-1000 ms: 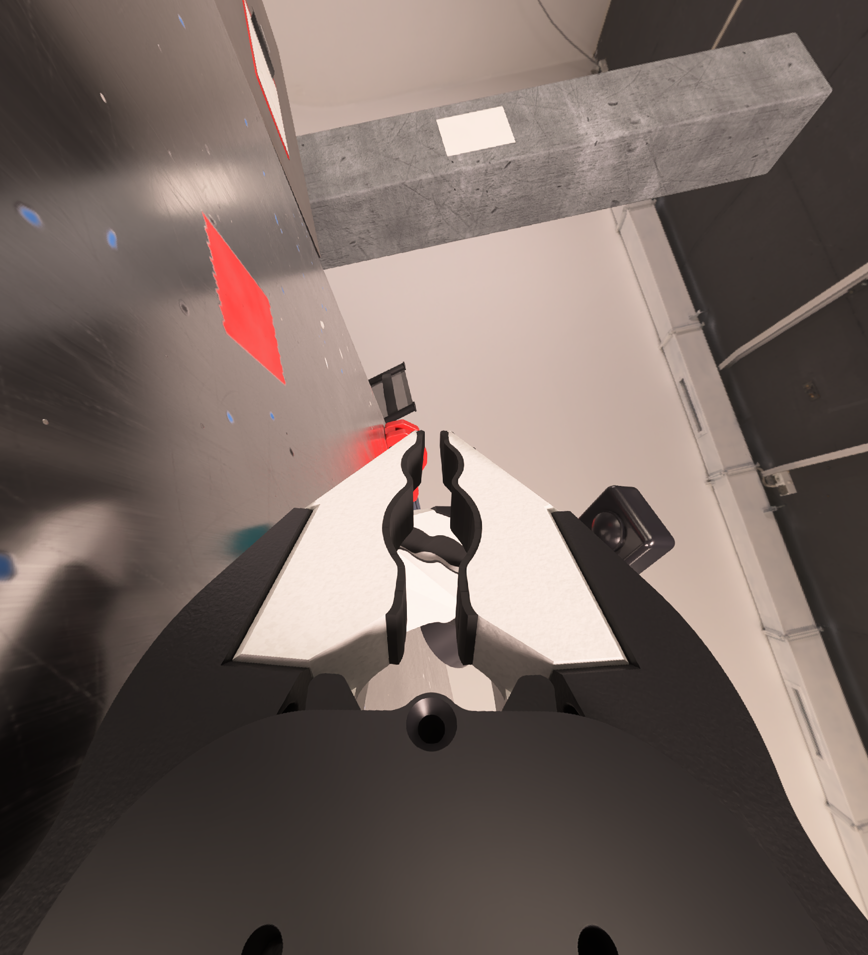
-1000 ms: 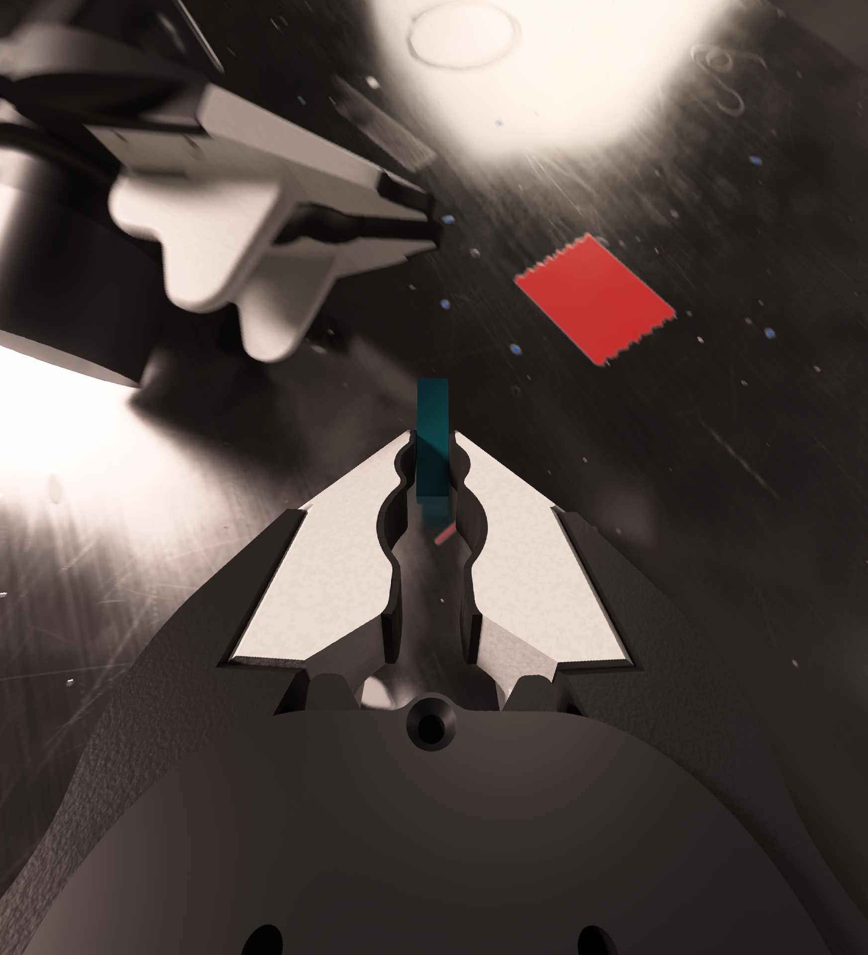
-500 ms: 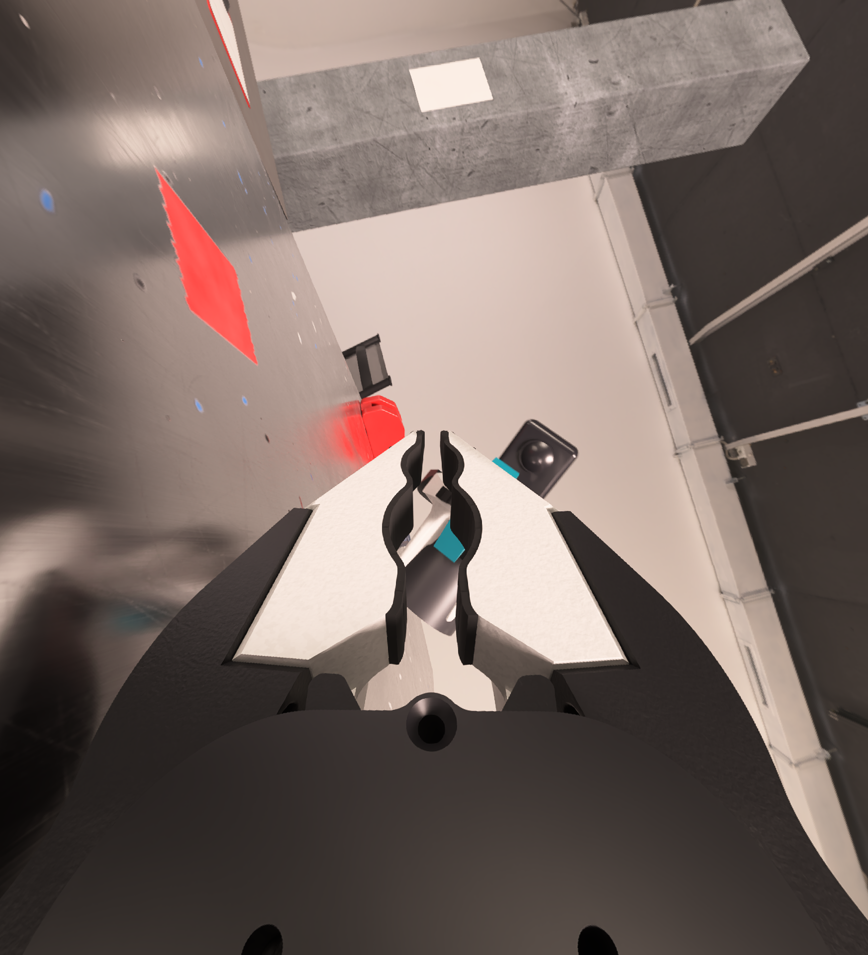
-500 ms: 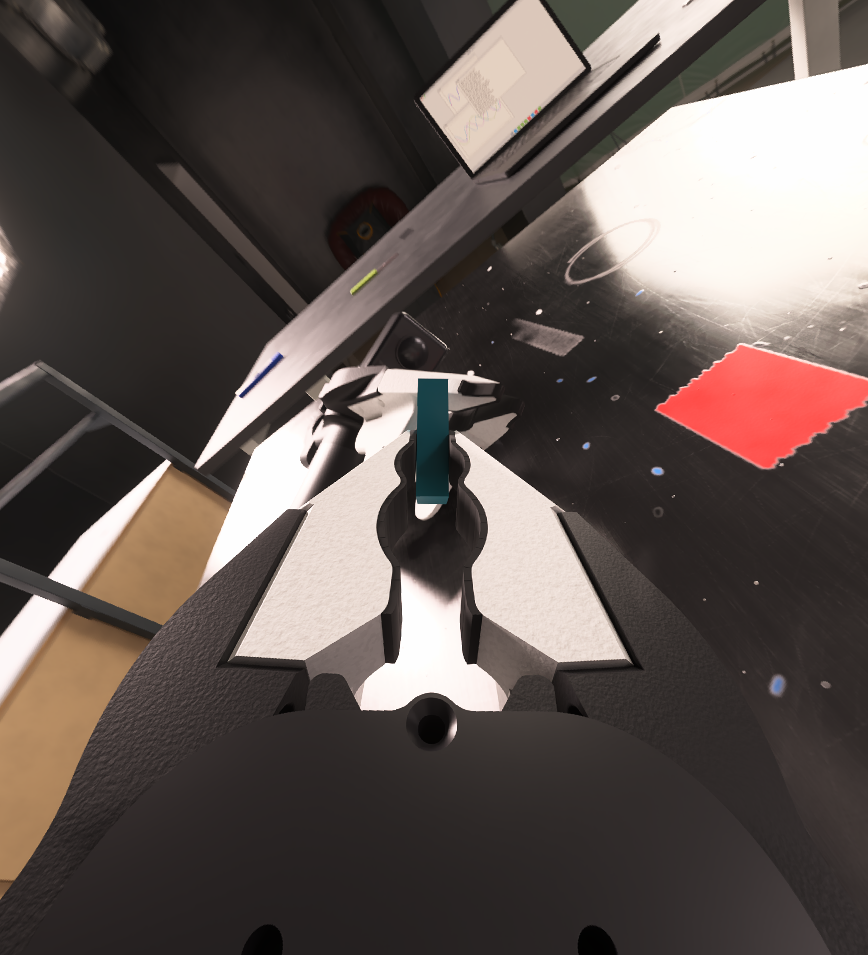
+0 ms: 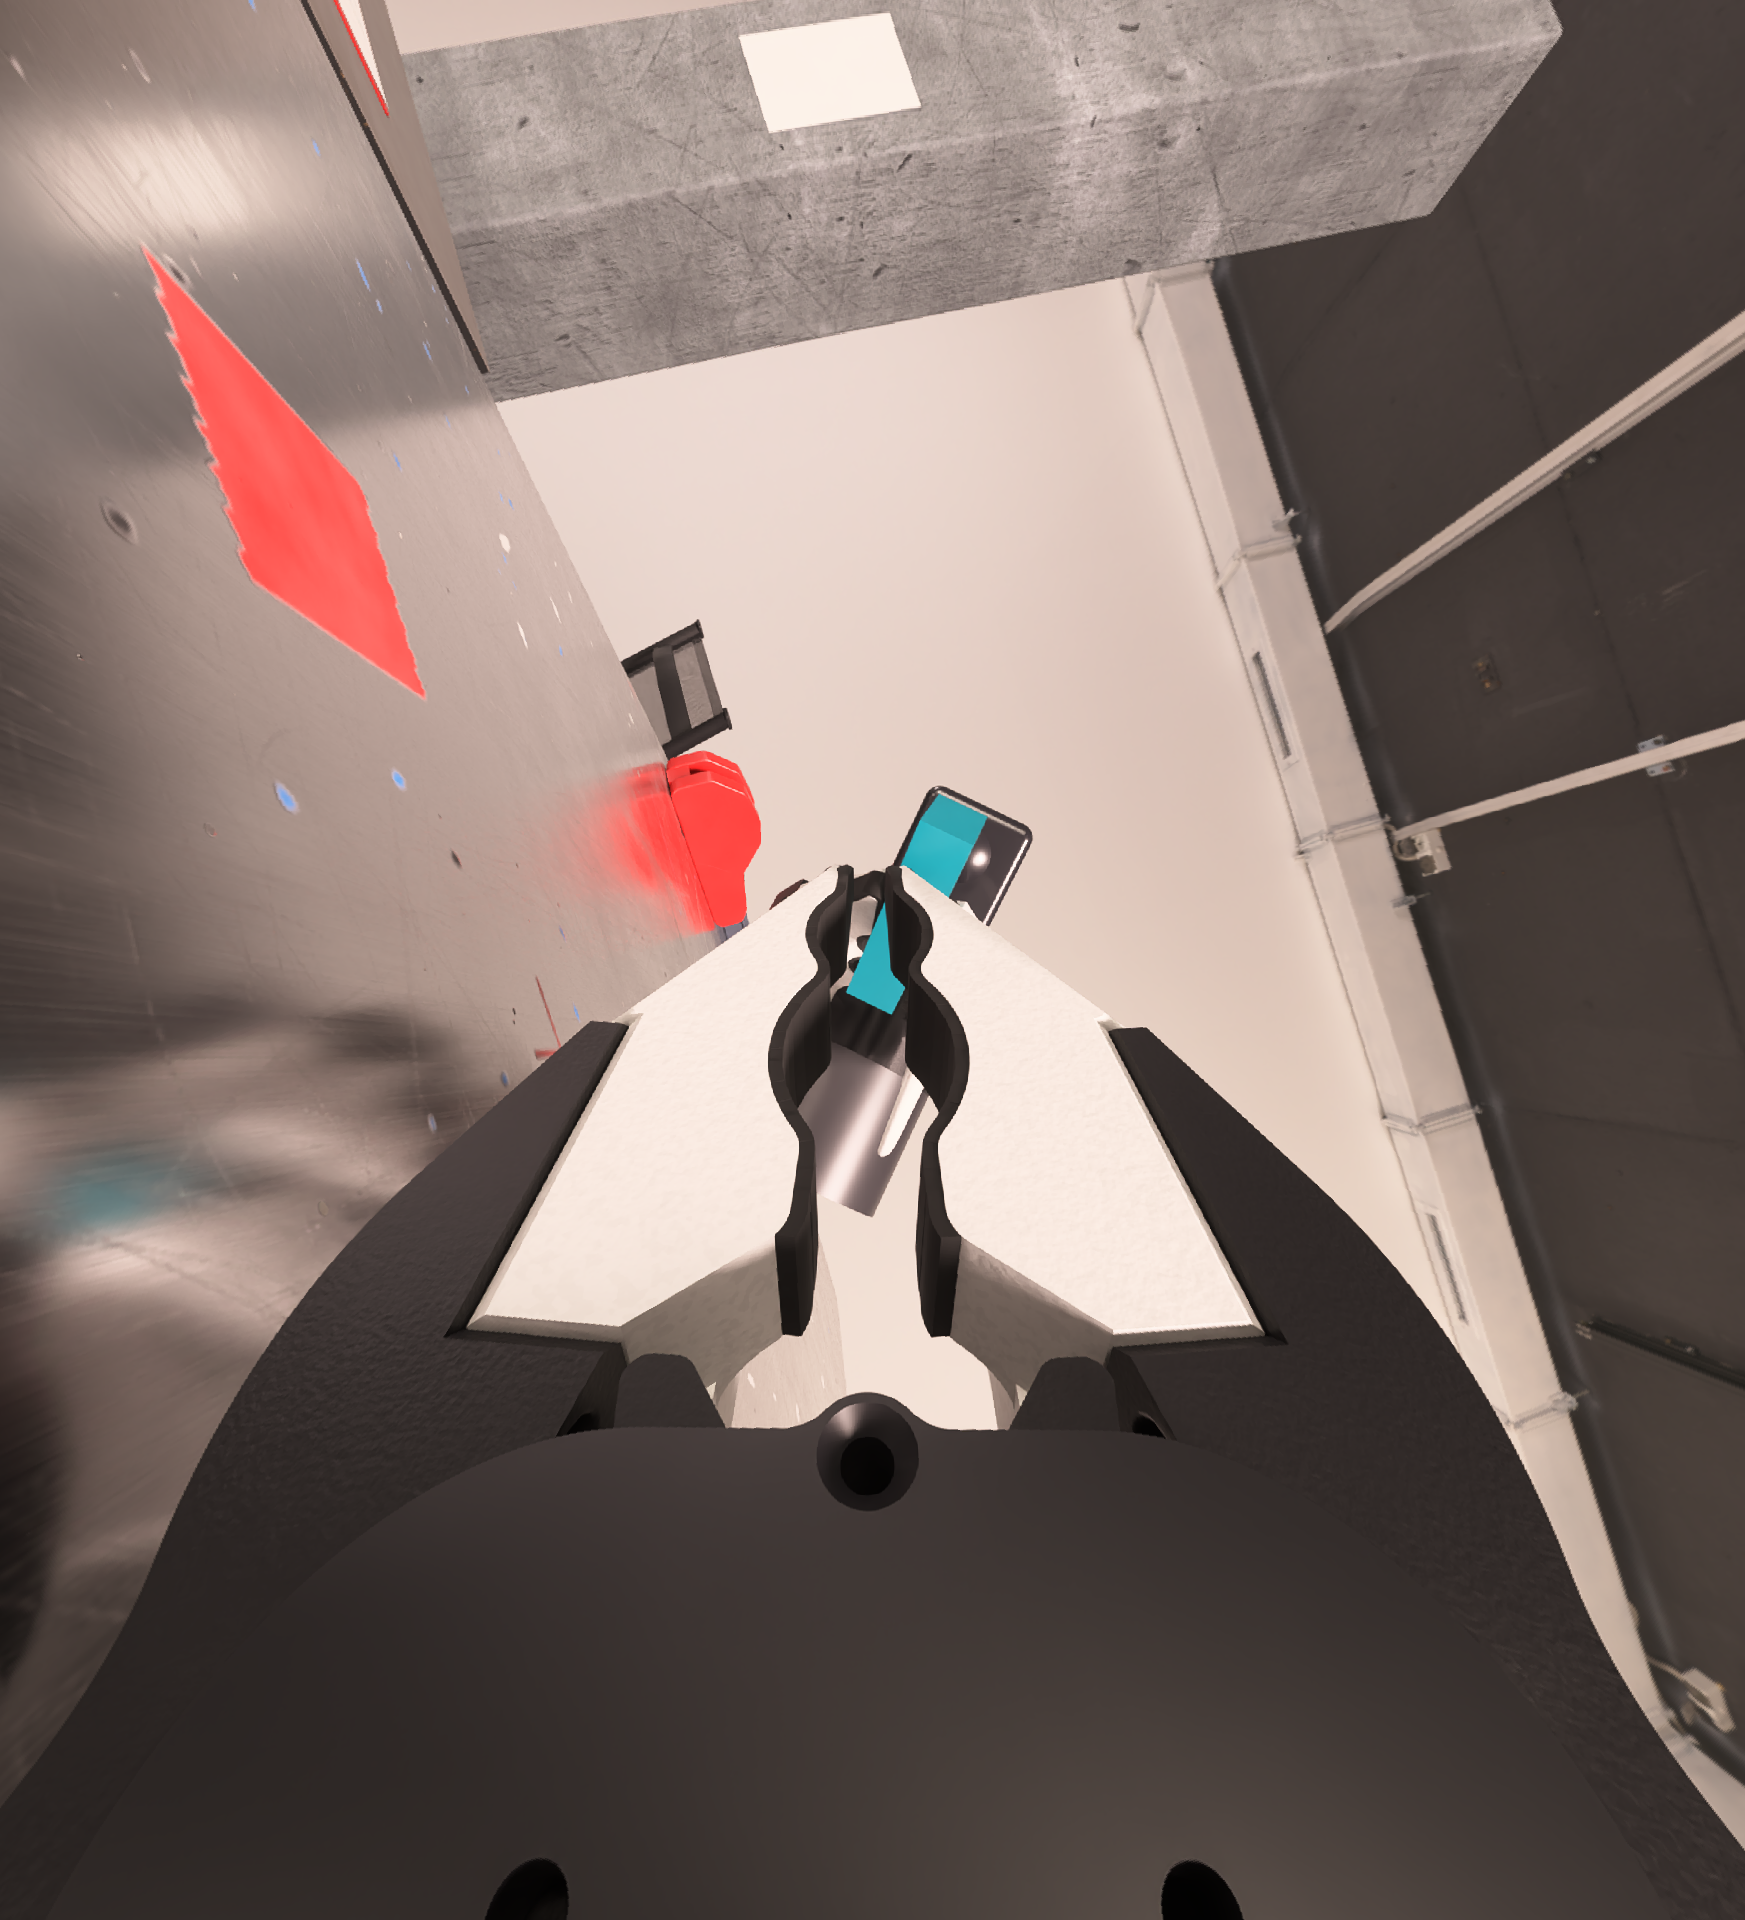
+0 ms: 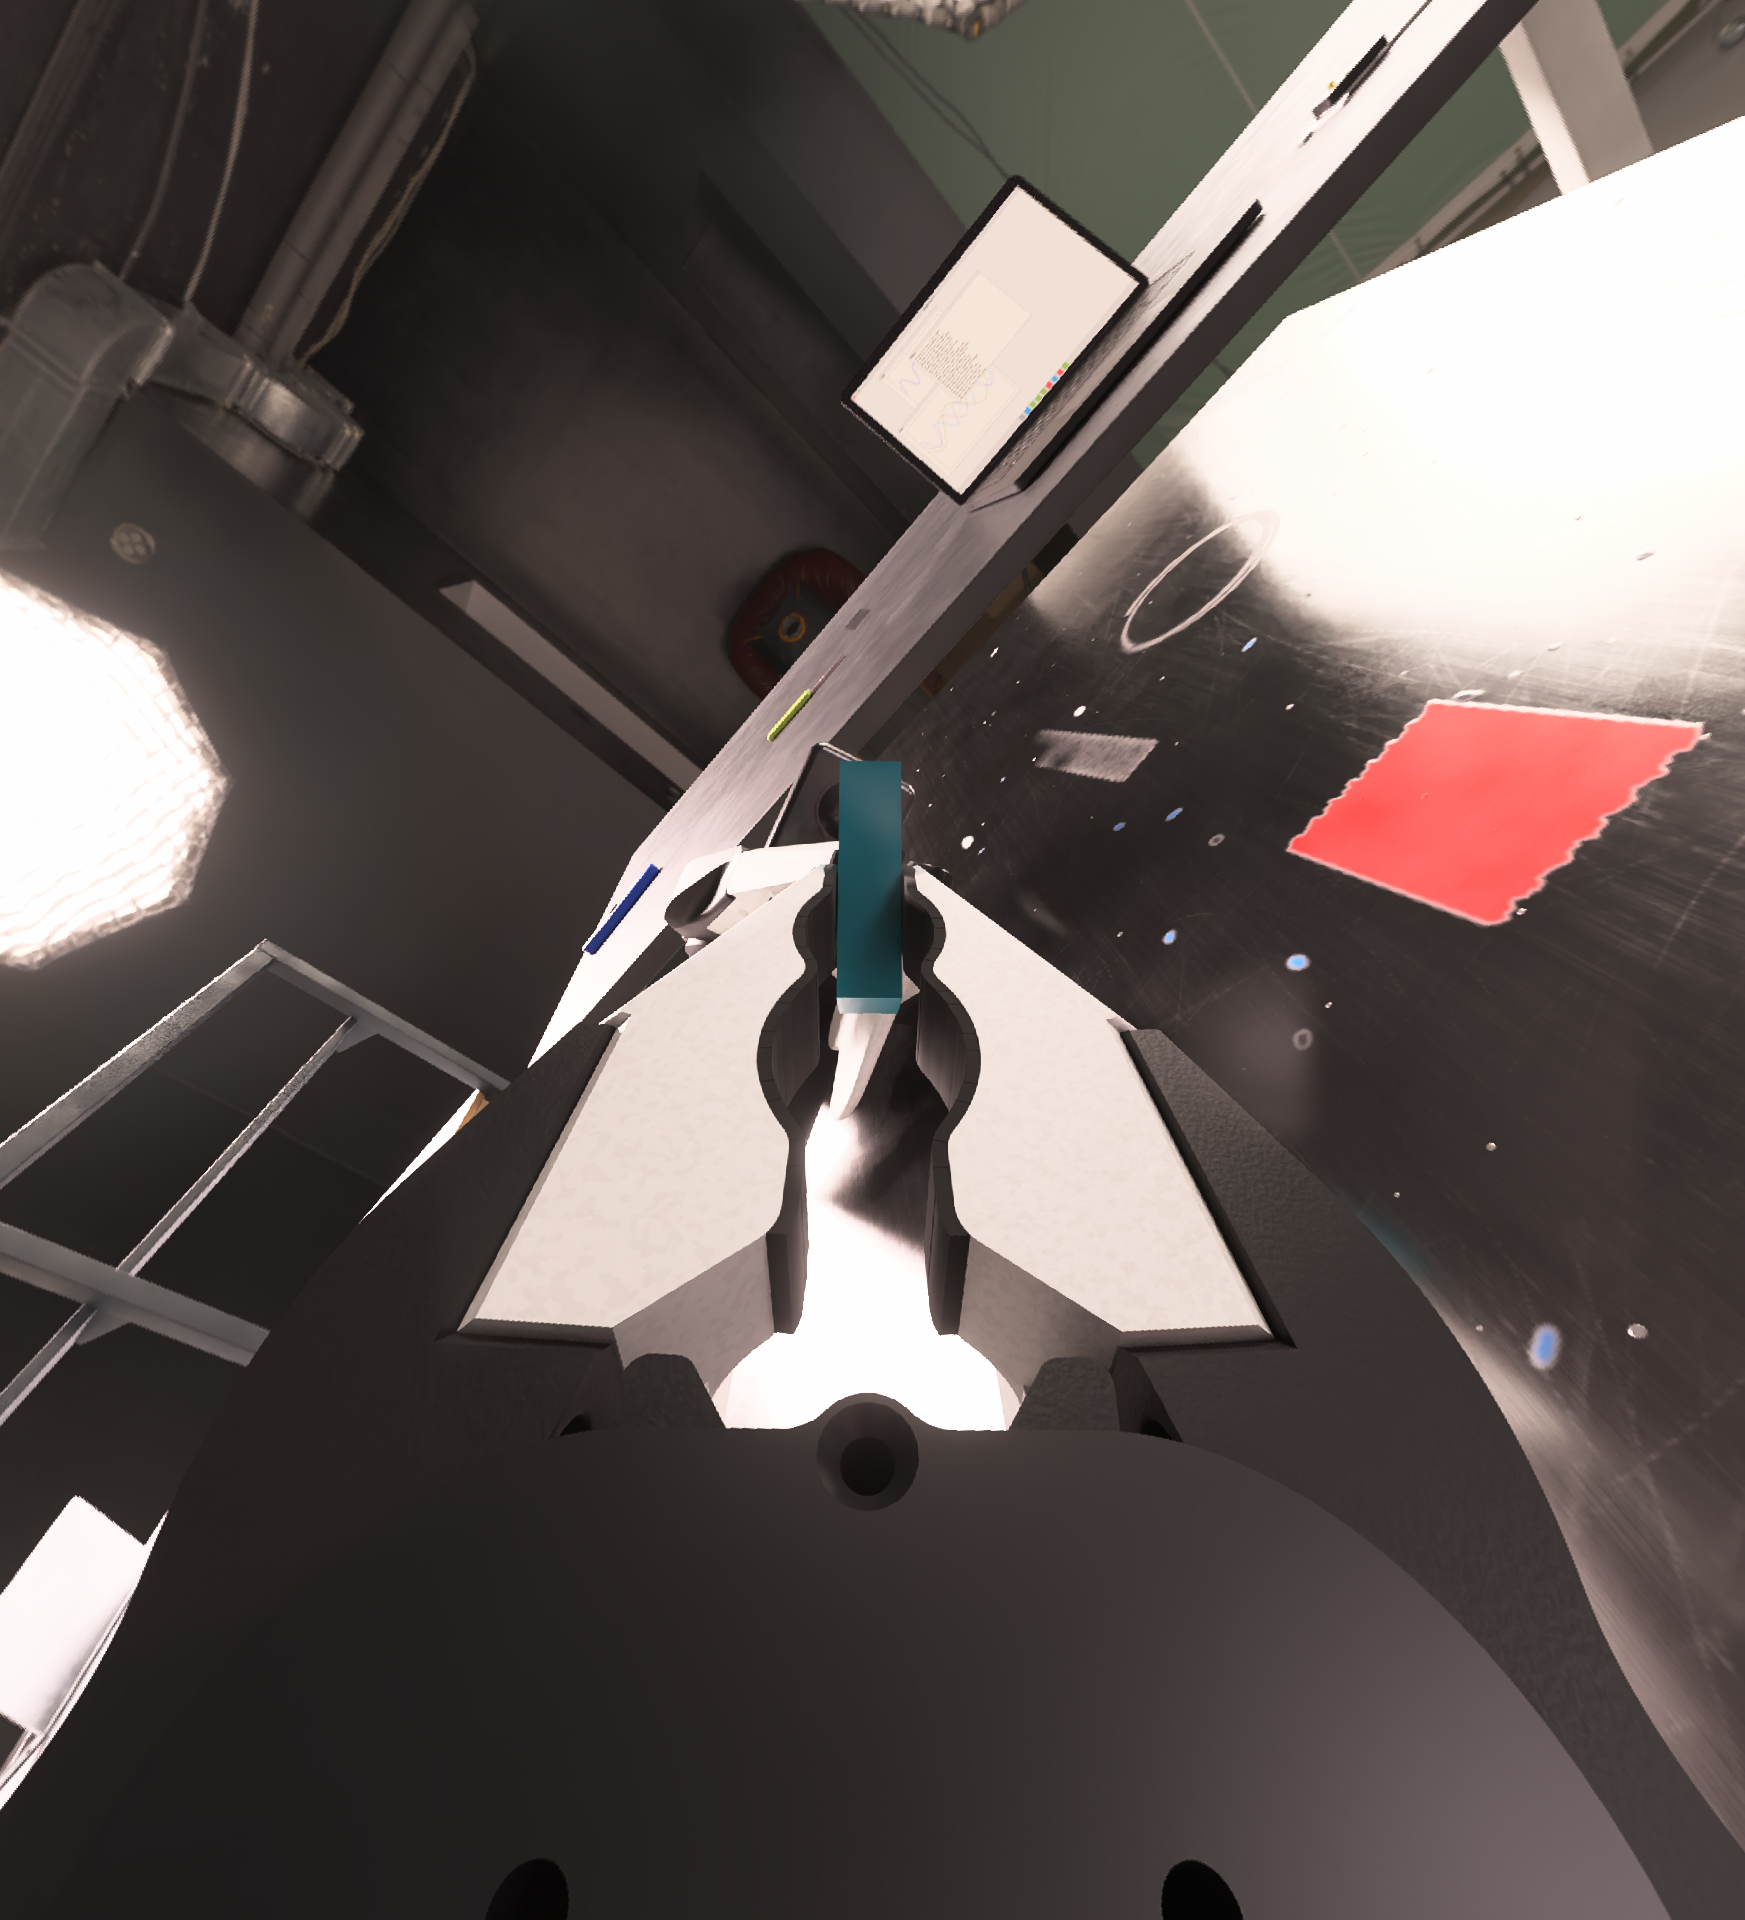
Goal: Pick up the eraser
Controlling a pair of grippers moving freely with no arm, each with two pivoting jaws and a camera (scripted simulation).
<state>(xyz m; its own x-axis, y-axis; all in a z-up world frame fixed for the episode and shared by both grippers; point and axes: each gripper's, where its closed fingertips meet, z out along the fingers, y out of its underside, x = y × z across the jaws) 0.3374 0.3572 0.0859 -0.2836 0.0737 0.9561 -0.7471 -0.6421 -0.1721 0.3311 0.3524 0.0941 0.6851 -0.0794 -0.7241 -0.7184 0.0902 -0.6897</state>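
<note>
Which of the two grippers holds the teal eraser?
The right gripper: the eraser stands pinched between its fingertips. The left gripper is shut on nothing.

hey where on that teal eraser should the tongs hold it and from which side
Grip the eraser low on its two broad flat faces, coming end-on along its length. It is a thin, long slab, so the flat sides seat squarely against the fingers. The right tongs hold it that way now, clear of the table.

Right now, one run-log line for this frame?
task: pick up eraser | right gripper: shut on teal eraser, lifted off table | left gripper: shut, empty
</note>
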